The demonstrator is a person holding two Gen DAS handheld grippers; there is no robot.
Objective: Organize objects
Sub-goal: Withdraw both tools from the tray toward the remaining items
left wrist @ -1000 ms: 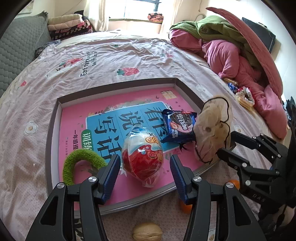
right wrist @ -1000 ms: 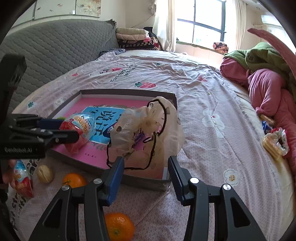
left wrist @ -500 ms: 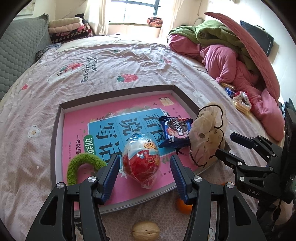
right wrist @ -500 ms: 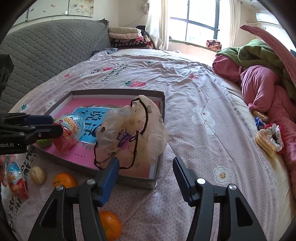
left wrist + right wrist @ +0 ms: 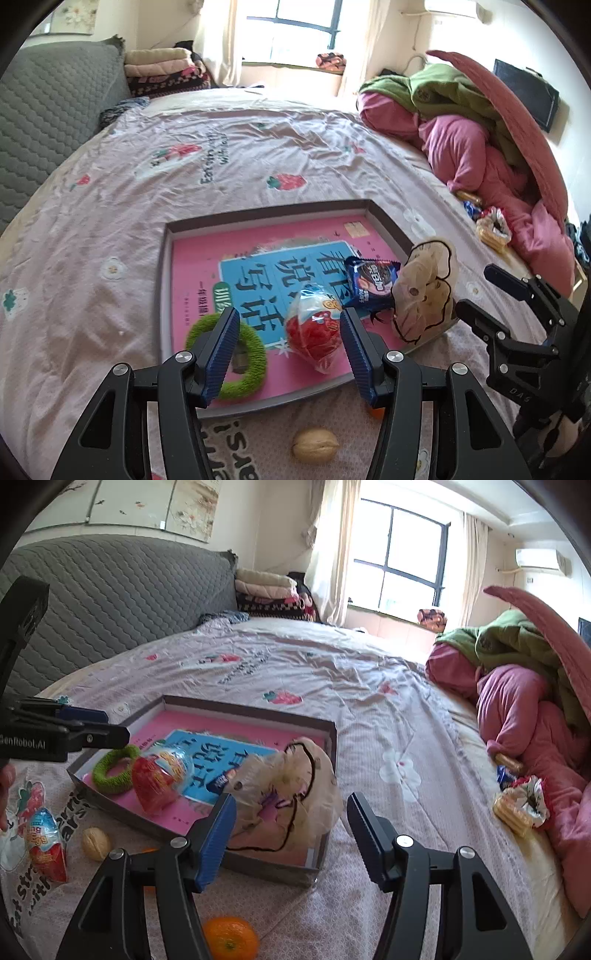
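A shallow grey box (image 5: 164, 266) with a pink book in it lies on the bed. Inside are a red-and-white wrapped egg (image 5: 314, 328), a green fuzzy ring (image 5: 240, 354) and a blue cookie packet (image 5: 373, 282). A beige cap with black trim (image 5: 295, 790) slumps over the box's near right corner. My left gripper (image 5: 288, 314) hovers open above the egg, pads clear of it. My right gripper (image 5: 291, 800) is opening just short of the cap, and nothing is pressed between its pads. Each gripper shows in the other's view: the right gripper (image 5: 476, 290) and the left gripper (image 5: 99, 725).
On the bedsheet in front of the box lie a walnut (image 5: 95, 843), an orange (image 5: 231, 938) and a second wrapped egg (image 5: 46, 843). Pink and green bedding (image 5: 517, 701) is heaped on the right with snack packets (image 5: 521, 805) beside it. A grey headboard (image 5: 110, 602) stands on the left.
Both grippers have risen and drawn back from the box. The right jaws have widened and left the cap on the box's corner. The egg stays in the box.
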